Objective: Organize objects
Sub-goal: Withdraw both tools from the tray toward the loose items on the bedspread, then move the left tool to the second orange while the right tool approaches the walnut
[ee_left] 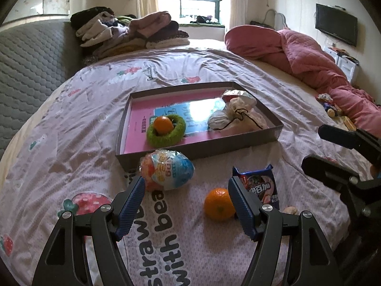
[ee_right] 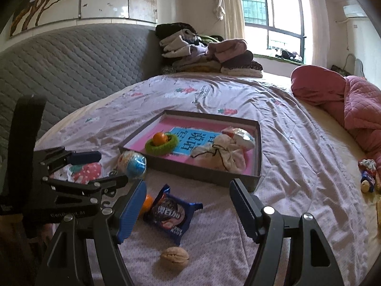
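A shallow grey box (ee_left: 200,149) with a pink floor lies on the bed; it also shows in the right wrist view (ee_right: 190,170). Inside are a green ring (ee_left: 166,132) holding an orange (ee_left: 163,124), and a white drawstring pouch (ee_left: 235,118). In front of the box lie a foil-wrapped toy egg (ee_left: 167,169), a loose orange (ee_left: 219,203), a blue snack packet (ee_right: 172,214) and a walnut (ee_right: 174,257). My left gripper (ee_left: 187,202) is open above the bed, the loose orange beside its right finger. My right gripper (ee_right: 188,208) is open over the snack packet.
The bed (ee_left: 71,131) has a lilac strawberry-print cover. A pink quilt (ee_left: 309,62) is heaped at the right, folded clothes (ee_left: 128,33) at the far end, a grey padded headboard (ee_right: 71,59) on the left. Small toys (ee_right: 368,174) lie near the right edge.
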